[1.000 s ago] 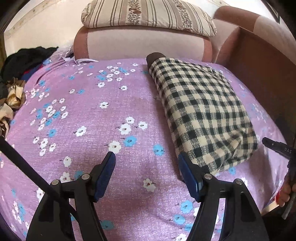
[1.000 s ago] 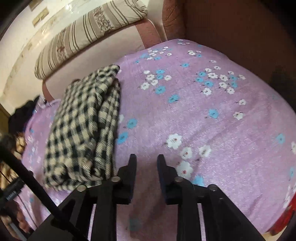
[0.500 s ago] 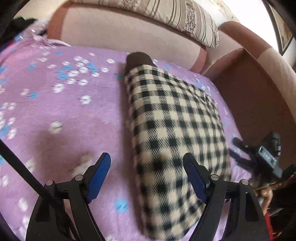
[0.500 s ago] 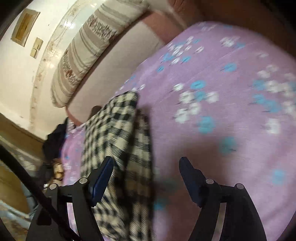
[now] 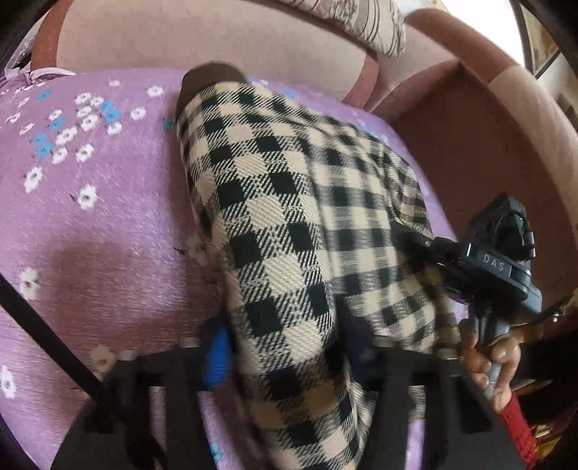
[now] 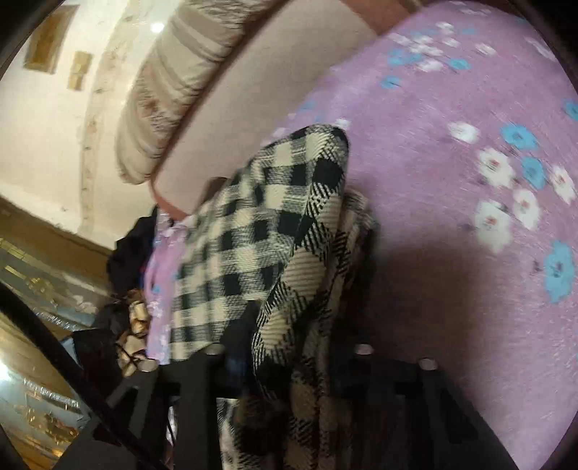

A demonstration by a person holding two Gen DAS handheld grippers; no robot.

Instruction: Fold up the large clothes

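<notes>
A folded black-and-cream checked garment lies lengthwise on the purple flowered sheet. My left gripper straddles its near end, jaws wide apart, one blue pad on the left side and the other finger half hidden by cloth. My right gripper straddles the garment's right edge, jaws apart with cloth between them. The right gripper also shows in the left wrist view, at the garment's right side, held by a hand.
A pink sofa back with a striped cushion runs behind the garment, and a brown armrest stands on the right. A dark clothes pile lies beyond the sheet's far end.
Both grippers have moved forward onto the garment's near end and now straddle it. The right gripper opened a second ago and stays open. The cloth end looks slightly raised.
</notes>
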